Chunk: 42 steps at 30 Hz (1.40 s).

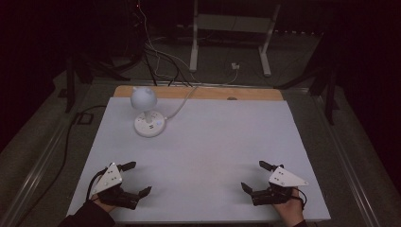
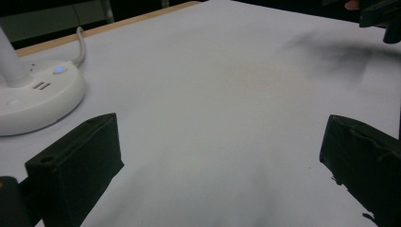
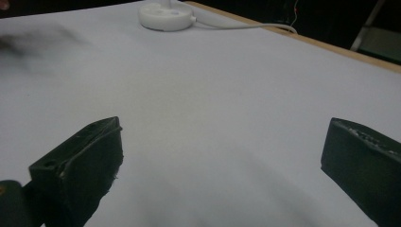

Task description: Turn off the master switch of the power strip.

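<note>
A white desk lamp [image 1: 144, 98] with a round base [image 1: 149, 125] stands at the back left of the white table sheet [image 1: 208, 146]. Its base [image 2: 33, 97] lies left of my left gripper's jaws, and its base [image 3: 166, 16] sits far ahead in the right gripper view. My left gripper [image 1: 136, 178] rests near the front left edge, open, nothing between its jaws. My right gripper [image 1: 253, 176] rests near the front right edge, open and empty too. The right gripper's tip [image 2: 380, 16] shows at the top right of the left gripper view.
The lamp's white cable [image 1: 182, 105] runs off the table's wooden back edge [image 1: 198, 92]. Beyond the table stand a white frame [image 1: 230, 35] and loose cables on a dark floor. A metal rail [image 1: 38, 165] runs along the left side.
</note>
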Each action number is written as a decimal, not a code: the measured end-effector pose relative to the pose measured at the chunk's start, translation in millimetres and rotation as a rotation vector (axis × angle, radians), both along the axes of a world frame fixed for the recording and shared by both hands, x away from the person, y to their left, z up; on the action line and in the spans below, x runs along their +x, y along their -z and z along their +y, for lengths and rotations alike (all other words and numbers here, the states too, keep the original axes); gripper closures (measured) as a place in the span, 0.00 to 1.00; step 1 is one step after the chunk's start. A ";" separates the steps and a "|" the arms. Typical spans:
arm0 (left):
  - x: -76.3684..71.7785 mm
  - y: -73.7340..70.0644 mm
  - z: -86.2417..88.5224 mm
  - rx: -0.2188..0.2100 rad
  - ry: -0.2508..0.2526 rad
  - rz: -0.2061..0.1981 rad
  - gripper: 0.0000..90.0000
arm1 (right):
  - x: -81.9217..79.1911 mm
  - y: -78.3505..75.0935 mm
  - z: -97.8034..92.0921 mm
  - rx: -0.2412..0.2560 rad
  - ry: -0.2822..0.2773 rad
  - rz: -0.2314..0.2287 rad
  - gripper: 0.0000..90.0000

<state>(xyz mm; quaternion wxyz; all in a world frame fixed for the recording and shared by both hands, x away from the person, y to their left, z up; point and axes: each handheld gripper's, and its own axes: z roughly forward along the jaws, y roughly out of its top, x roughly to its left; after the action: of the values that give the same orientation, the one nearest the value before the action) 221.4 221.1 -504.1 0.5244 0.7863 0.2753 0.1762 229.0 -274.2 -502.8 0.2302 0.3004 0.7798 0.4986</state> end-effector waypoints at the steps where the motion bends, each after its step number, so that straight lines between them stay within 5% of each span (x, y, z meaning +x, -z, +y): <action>1: 0.2 0.3 0.2 0.000 0.000 -0.001 0.00 | -0.2 -0.3 0.3 -0.005 -0.001 -0.007 0.00; 24: -6.5 -8.8 -12.3 0.029 0.073 0.006 0.00 | -3.1 -5.0 0.3 0.020 0.024 -0.001 0.00; 34: -7.0 -26.9 -22.0 0.008 0.112 0.006 0.00 | -4.0 -7.4 0.6 0.043 0.026 -0.004 0.00; 42: -1.0 -40.1 -22.1 0.003 0.087 -0.011 0.00 | -4.3 -7.7 1.2 0.048 0.028 -0.001 0.00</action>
<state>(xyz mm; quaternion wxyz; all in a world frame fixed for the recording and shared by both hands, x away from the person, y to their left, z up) 220.4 199.0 -463.9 0.5317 0.7974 0.2378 0.1577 224.7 -272.9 -495.1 0.2305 0.3167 0.7630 0.5142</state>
